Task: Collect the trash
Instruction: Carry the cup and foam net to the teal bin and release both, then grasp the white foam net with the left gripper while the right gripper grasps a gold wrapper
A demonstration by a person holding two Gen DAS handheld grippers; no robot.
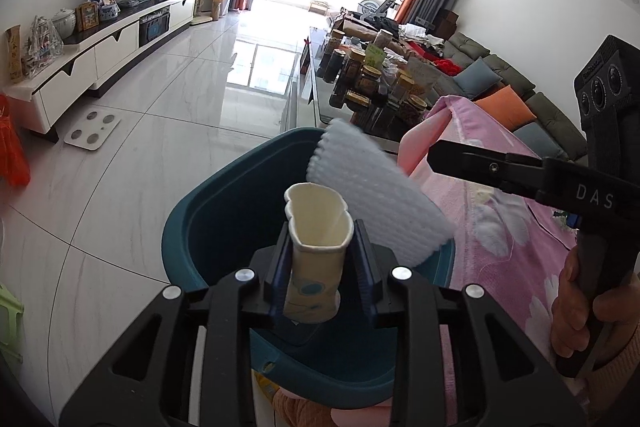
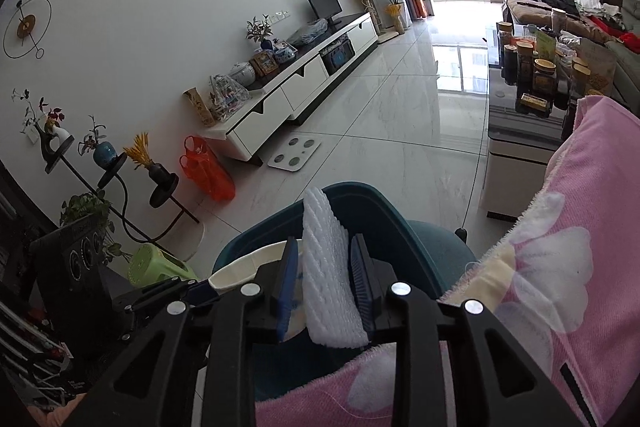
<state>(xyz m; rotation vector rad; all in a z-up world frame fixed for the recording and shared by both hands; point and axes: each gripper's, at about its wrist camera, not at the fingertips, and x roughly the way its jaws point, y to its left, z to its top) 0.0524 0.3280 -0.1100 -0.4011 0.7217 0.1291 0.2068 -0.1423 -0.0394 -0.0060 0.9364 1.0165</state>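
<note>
In the left wrist view a crumpled paper cup (image 1: 316, 259) stands upright between the pads of my left gripper (image 1: 322, 231), which touch its rim on both sides, over the open teal bin (image 1: 192, 227). A white foam net sleeve (image 2: 326, 267) sits between the pads of my right gripper (image 2: 326, 243). It leans on the right pad, and a thin gap shows at the left pad. It also hangs over the bin (image 2: 384, 211). From the left wrist the foam sleeve (image 1: 372, 195) hangs beside the cup, the right gripper (image 1: 436, 155) reaching in from the right.
A pink flowered blanket (image 2: 580, 227) lies right of the bin. Beyond it stand a glass table with several jars (image 1: 372, 75) and a sofa (image 1: 520, 87). White floor tiles, a scale (image 1: 92, 129), a TV cabinet (image 1: 120, 43) and a green stool (image 2: 160, 267) lie to the left.
</note>
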